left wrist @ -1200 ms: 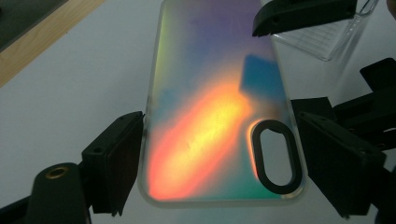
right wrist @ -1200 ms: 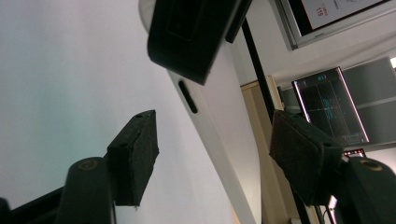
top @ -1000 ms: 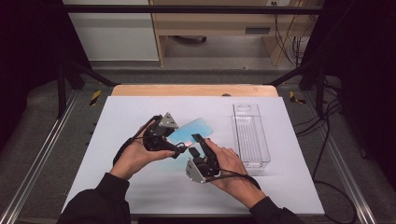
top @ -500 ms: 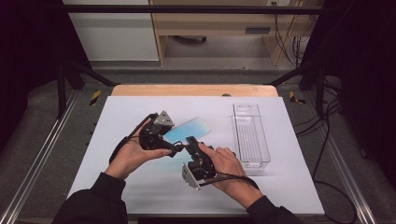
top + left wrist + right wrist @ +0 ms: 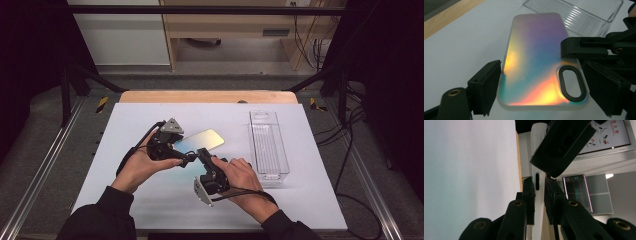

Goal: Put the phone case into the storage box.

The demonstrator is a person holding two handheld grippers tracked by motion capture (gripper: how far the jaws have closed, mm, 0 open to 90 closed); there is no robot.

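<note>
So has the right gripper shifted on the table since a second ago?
Yes, slightly. The right gripper has drifted left, away from the clear tray, and its jaws have just been closing on the edge of the phone case.

The person wears black sleeves (image 5: 107, 217); each black tool (image 5: 192, 159) has brass screws, a grey three-cornered plate, a black cable.

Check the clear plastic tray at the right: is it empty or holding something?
Empty. The clear tray shows just its ribbed floor in the high view; the iridescent phone case is outside it, between both grippers.
</note>
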